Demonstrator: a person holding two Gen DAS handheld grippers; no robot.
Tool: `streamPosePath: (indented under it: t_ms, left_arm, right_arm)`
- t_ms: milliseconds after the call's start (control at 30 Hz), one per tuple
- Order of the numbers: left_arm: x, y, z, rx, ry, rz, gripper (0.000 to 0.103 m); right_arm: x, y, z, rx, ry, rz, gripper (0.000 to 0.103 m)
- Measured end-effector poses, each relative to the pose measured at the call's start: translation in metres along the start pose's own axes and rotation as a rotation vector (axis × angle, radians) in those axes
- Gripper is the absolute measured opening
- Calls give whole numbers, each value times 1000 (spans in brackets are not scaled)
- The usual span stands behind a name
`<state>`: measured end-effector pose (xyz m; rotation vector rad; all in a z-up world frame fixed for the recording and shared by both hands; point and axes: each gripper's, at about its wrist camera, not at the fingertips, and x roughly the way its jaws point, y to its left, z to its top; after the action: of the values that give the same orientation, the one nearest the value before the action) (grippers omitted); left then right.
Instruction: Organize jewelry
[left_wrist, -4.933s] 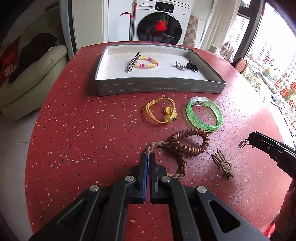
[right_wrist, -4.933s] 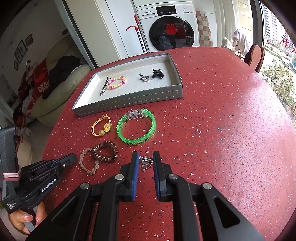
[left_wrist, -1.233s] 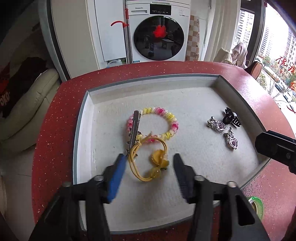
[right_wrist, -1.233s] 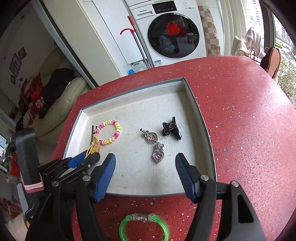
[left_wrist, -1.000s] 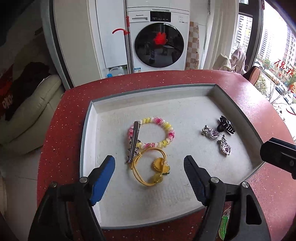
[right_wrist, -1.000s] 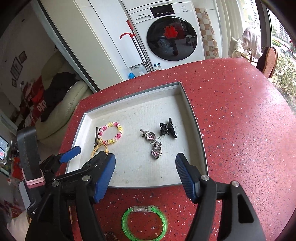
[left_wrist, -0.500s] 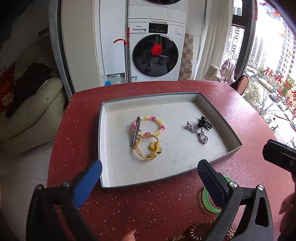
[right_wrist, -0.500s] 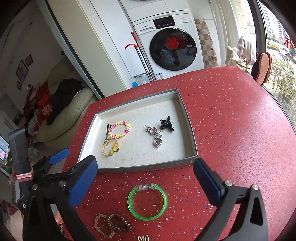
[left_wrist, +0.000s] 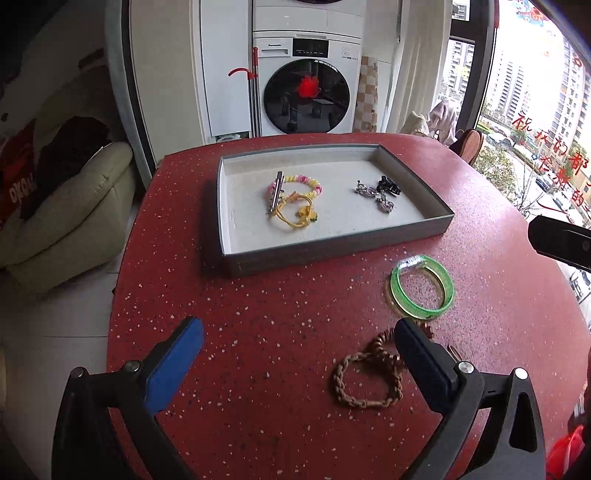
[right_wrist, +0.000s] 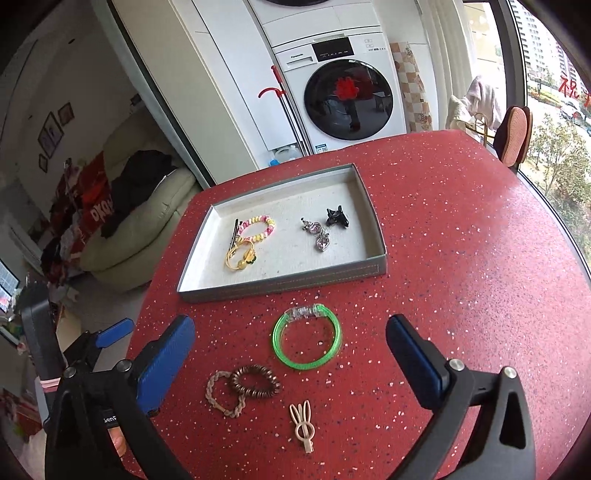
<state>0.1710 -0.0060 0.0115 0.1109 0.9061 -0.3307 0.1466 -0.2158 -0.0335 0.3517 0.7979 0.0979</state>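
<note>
Tray (right_wrist: 280, 286): grey, shallow, pale lining, on the far half of the red surface (right_wrist: 461, 258); this is where the jewelry goes.
In the tray, left group: three pieces bunched and touching — a pink and yellow bead bracelet (right_wrist: 258, 227), a metal hair clip (right_wrist: 234, 230) lying across its left edge, a yellow hair tie (right_wrist: 242, 256) just in front.
In the tray, right group: a black claw clip (right_wrist: 336, 218) and two silver heart charms (right_wrist: 317, 234), touching each other, near the tray's right wall.
Count in tray: six pieces, counting the charms as two.
Left on the surface: four pieces, all on the near side of the tray.
Green bangle (right_wrist: 306, 338): one, closest to the tray, lying flat.
Brown coil hair tie (right_wrist: 255, 382): one, overlapping the braided bracelet.
Braided bracelet (right_wrist: 221, 395): one, tan, to the left of the coil.
Rabbit clip (right_wrist: 303, 424): one, cream, nearest the camera in the right wrist view, apart from the rest.
Progress: judged a little past halfway; six are stored, four wait.
Left tongs (left_wrist: 295, 354): released, spread wide, nothing between them; they hang above the surface with the braided bracelet beside the right finger.
Right tongs (right_wrist: 291, 350): released, equally wide, empty; the bangle lies below, between the two fingers.
Likely next: the bangle for the right tongs, the braid or the coil for the left.
</note>
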Motion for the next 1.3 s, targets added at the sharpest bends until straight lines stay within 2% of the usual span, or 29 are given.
streamPosePath:
  t_ms: [233,433,600,933,1100,1300]
  left_arm:
    - [-5,-3,-40,-33,49,-18,103]
    - [-6,-6,-62,-35,68,-5,103]
    - [-5,-7,-71,-51,85,-7,103]
    - [-2,-17,-75,-39,103,-6,103]
    - [7,-23,-66,-32,102,9,103]
    - [24,-27,-62,-3,133,16,103]
  right_arm:
    - [9,-10,-38,24,80,-30,103]
    - [16,-10,-70,-28,137,-94,103]
    - [16,-12,-87,-56,154,-139,103]
    - [16,-14,-98,-74,157,-170,103]
    - [24,-11,-98,-89,176,-172,96]
    - [36,-7,-102,-123,210,-167,79]
